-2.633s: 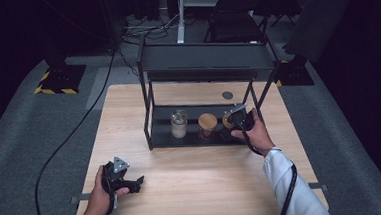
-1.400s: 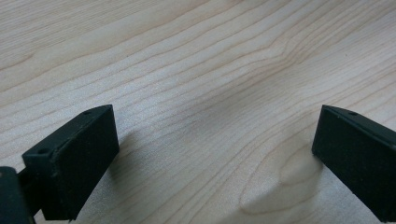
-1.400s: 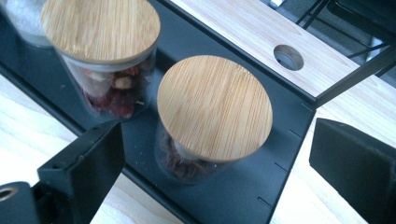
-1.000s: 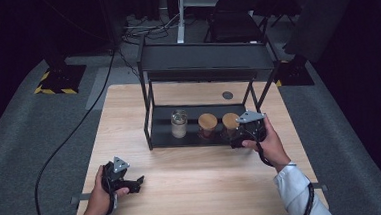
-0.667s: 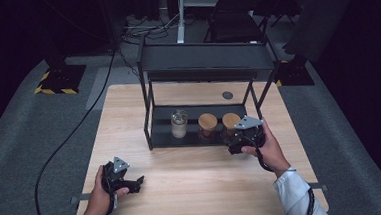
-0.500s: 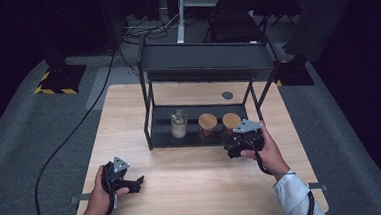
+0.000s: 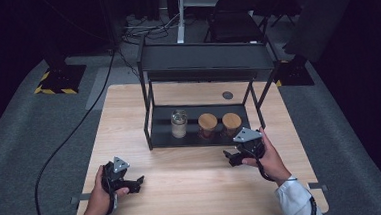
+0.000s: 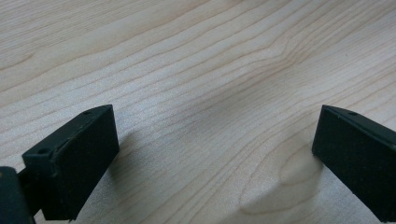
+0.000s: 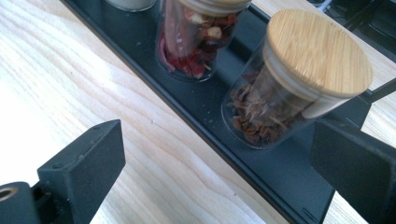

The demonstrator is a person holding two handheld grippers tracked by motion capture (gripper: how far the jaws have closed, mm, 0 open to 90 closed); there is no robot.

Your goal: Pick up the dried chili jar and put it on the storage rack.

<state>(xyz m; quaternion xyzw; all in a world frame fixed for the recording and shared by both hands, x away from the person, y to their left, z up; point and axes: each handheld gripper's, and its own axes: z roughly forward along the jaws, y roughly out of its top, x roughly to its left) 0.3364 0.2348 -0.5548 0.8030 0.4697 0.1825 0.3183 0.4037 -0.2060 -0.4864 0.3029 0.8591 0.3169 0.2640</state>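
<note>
**Wooden Table, Black Rack, Three Jars: Both Grippers Empty**

Wooden table [image 7: 193, 187] occupies the centre of the high view. A black two-tier rack [image 7: 203, 61] stands on its far half. Three glass jars stand in a row on the rack's lower shelf [image 7: 162, 127].

1. Jar positions, high view, left to right:
   - Clear jar with pale contents [image 7: 179, 124], left of centre on the shelf.
   - Middle jar with bamboo lid [image 7: 207, 125], just beside it to the right.
   - Right jar with bamboo lid [image 7: 231, 123], near the shelf's right end.

2. Right gripper [image 7: 237, 157]: held above the table at lower right of centre, just in front of the shelf edge, below the right jar in the frame. Jaws stand wide apart with nothing between them. In the right gripper view, the right jar [image 9: 299, 79] holds brown flakes and sits at upper right; the middle jar [image 9: 196, 37] holds red pieces and sits at top centre. Both stand clear of the jaws.

3. Left gripper [image 7: 133, 183]: at lower left of the high view, low over the table. In the left gripper view, the jaws stand wide apart over bare wood grain.

4. A small dark round disc [image 7: 227, 95] lies on the table behind the rack.
</note>
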